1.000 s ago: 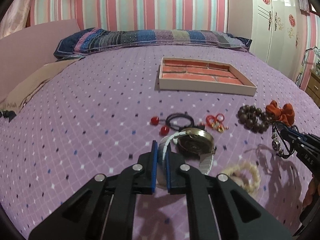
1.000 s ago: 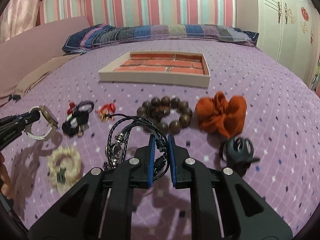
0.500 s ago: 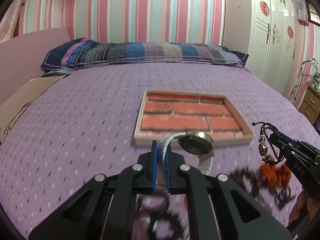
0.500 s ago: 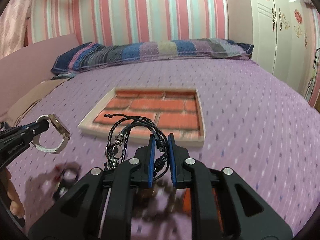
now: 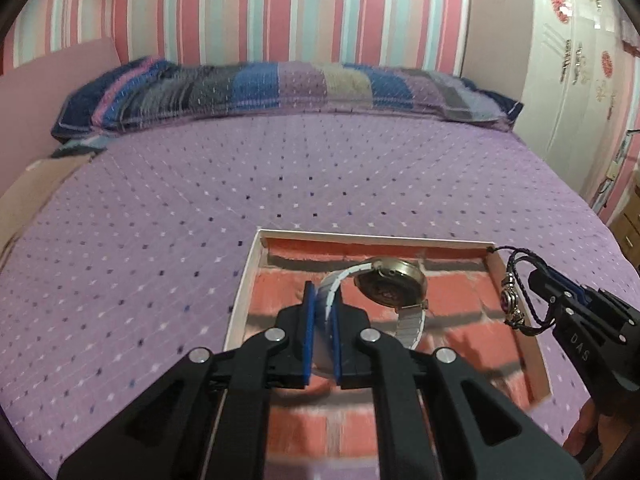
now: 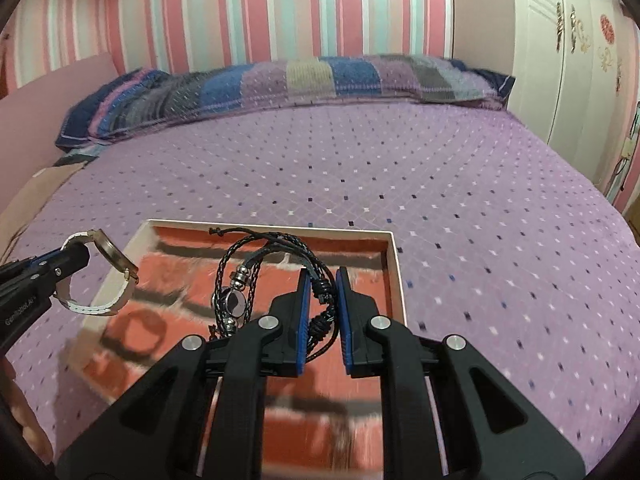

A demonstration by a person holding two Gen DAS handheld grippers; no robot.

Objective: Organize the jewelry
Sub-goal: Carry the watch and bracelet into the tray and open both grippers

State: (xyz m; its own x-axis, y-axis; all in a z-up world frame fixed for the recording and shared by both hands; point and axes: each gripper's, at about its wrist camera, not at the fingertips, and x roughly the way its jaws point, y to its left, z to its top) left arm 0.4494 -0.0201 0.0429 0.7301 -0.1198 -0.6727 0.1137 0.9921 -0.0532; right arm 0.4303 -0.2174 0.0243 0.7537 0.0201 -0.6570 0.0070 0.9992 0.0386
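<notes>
Presently, a watch [image 5: 390, 288] with a white strap and a round gold-coloured case is clamped by its strap between the blue pads of the left gripper [image 5: 321, 308]. The jaws are drawn narrow, with only the band between them. The watch is held in the air above a shallow tray [image 5: 240, 304], whose floor is printed like red brick and whose rim is pale. The case is seen turned to the right of the pads, and the free end of the strap hangs below it. In the right wrist view the same watch [image 6: 105, 276] is seen at the left edge, over the tray's left rim, and its shadow is cast as a dark ring on the brick floor.

A black braided cord bracelet [image 6: 256, 280] with metal beads and a round charm is gripped by the right gripper [image 6: 321, 292], whose jaws are likewise closed narrowly on the knotted cords. The loops stand up and to the left of the pads, above the tray [image 6: 394, 276], nearer its right rim. In the left wrist view that bracelet [image 5: 514, 292] is seen at the right, over the tray's right rim, held by the right gripper [image 5: 538, 280].

The tray is laid on a purple bedspread [image 5: 160, 208] dotted with small diamonds. A striped pillow [image 5: 280, 92] is set along the far edge of the bed, before a wall of pink, white and teal stripes [image 5: 280, 12]. A white wardrobe [image 6: 576, 60] is seen at the right.
</notes>
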